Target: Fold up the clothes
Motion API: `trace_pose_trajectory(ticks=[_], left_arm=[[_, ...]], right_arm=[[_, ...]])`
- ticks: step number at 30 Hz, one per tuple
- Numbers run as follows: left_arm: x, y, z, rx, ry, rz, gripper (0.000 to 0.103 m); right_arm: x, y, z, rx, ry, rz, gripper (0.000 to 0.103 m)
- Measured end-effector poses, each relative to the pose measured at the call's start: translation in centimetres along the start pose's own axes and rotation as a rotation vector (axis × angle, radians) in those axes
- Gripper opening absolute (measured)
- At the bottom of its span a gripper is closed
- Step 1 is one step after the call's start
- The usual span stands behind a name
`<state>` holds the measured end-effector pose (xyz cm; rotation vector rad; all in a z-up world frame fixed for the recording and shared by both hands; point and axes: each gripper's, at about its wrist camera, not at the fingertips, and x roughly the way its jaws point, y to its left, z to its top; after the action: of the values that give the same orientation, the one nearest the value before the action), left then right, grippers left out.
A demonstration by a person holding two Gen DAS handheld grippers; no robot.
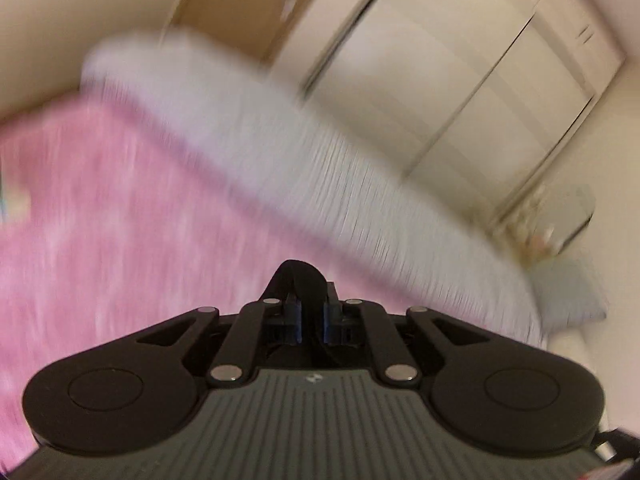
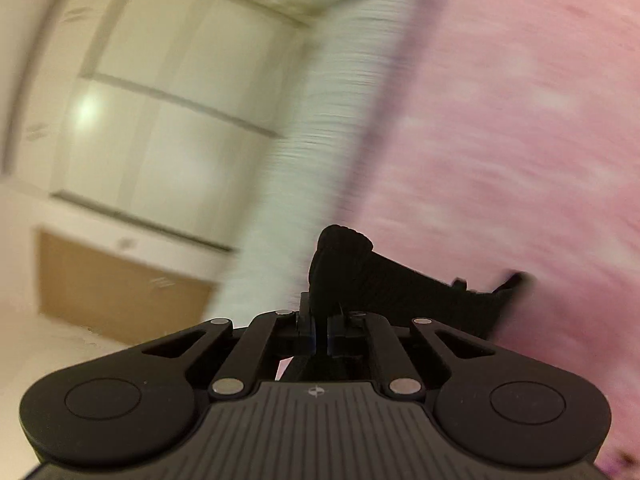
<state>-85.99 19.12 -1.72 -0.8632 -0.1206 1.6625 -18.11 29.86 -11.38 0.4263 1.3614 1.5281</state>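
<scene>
While both views are smeared by motion blur, the nearest parts stay sharp enough to be read. At the bottom of the left wrist view the left gripper [image 1: 311, 300] is seen with its jaws drawn nearly together, and a fold of black garment [image 1: 298, 276] is pinched between them, humped up just beyond the blue-edged pads [image 1: 296, 322]. Only a small bunch of the cloth is shown there; the rest of it is hidden under the gripper body.

Beyond that gripper a pink bedspread [image 1: 112, 216] is spread across the left and middle of the view, and a white ribbed strip of bedding [image 1: 320, 160] is laid along its far right edge. Pale wardrobe doors [image 1: 460, 80] are seen far right, and a brown door [image 1: 256, 4] far centre. A grey cushion [image 1: 568, 292] lies at the right, just past the end of the white strip.

In the right wrist view the right gripper [image 2: 322, 320] is likewise pressed almost shut, and the same black garment [image 2: 380, 280] is clamped in it: a rounded bunch stands above the jaws and a band of cloth is stretched away to the right, above the pink bedspread [image 2: 520, 140]. How the cloth ends at the far right cannot be told through the blur. The white ribbed strip [image 2: 320, 120] runs up the middle, with the wardrobe doors [image 2: 160, 100] to the left and a brown panel [image 2: 120, 288] near the lower left.
</scene>
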Motion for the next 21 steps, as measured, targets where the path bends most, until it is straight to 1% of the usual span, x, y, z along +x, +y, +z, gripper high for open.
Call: trace_pose_trajectory(ticks=[2,3,5,6,8,10,11,13,16,17,18,19,20,21], left_arm=[[-3.6,-1.8,2.6,0.011,-0.11,-0.03,0.006],[-5.3,-2.6,3.6,0.018,-0.156,-0.043,0.007],[-8.0,-4.0,4.1,0.048,-0.196,-0.057,0.007],[-9.1,-4.4,3.7,0.061,-0.199,-0.058,0.007],[-11.2,-4.6,1.0,0.068,-0.184,-0.056,0.007],[-12.3,-4.1,-3.4,0.05,-0.132,-0.039,0.008],[-12.7,-3.7,-5.8,0.038,-0.1,-0.027,0.008],[-12.2,-2.0,-12.1,-0.008,-0.003,0.02,0.008],[-10.4,2.9,-23.3,-0.134,0.187,0.137,0.008],[-9.8,5.0,-27.1,-0.19,0.259,0.205,0.006],[-9.4,7.0,-30.7,-0.252,0.329,0.271,0.006],[-9.5,8.7,-33.7,-0.316,0.383,0.326,0.006],[-9.9,9.7,-35.5,-0.351,0.405,0.37,0.006],[-10.4,10.4,-36.6,-0.376,0.407,0.392,0.006]], right_arm=[[0.3,5.1,1.3,-0.061,-0.043,0.124,0.007],[0.0,7.1,2.0,-0.088,-0.061,0.167,0.007],[-1.3,10.8,3.3,-0.127,-0.094,0.259,0.007],[-2.3,12.1,3.8,-0.151,-0.108,0.295,0.007],[-4.5,13.6,4.5,-0.214,-0.133,0.313,0.007],[-6.9,12.8,4.5,-0.24,-0.133,0.284,0.007],[-8.4,11.1,4.3,-0.237,-0.134,0.243,0.007],[-10.6,6.6,3.7,-0.208,-0.116,0.129,0.007],[-13.4,-3.9,2.2,-0.089,-0.071,-0.176,0.007],[-14.1,-7.8,1.5,-0.055,-0.063,-0.277,0.007],[-14.7,-11.6,0.8,-0.019,-0.054,-0.389,0.007],[-15.2,-15.4,0.1,0.018,-0.044,-0.501,0.007],[-15.7,-19.4,-0.7,0.07,-0.02,-0.615,0.007],[-16.1,-22.5,-1.3,0.124,-0.003,-0.719,0.009]])
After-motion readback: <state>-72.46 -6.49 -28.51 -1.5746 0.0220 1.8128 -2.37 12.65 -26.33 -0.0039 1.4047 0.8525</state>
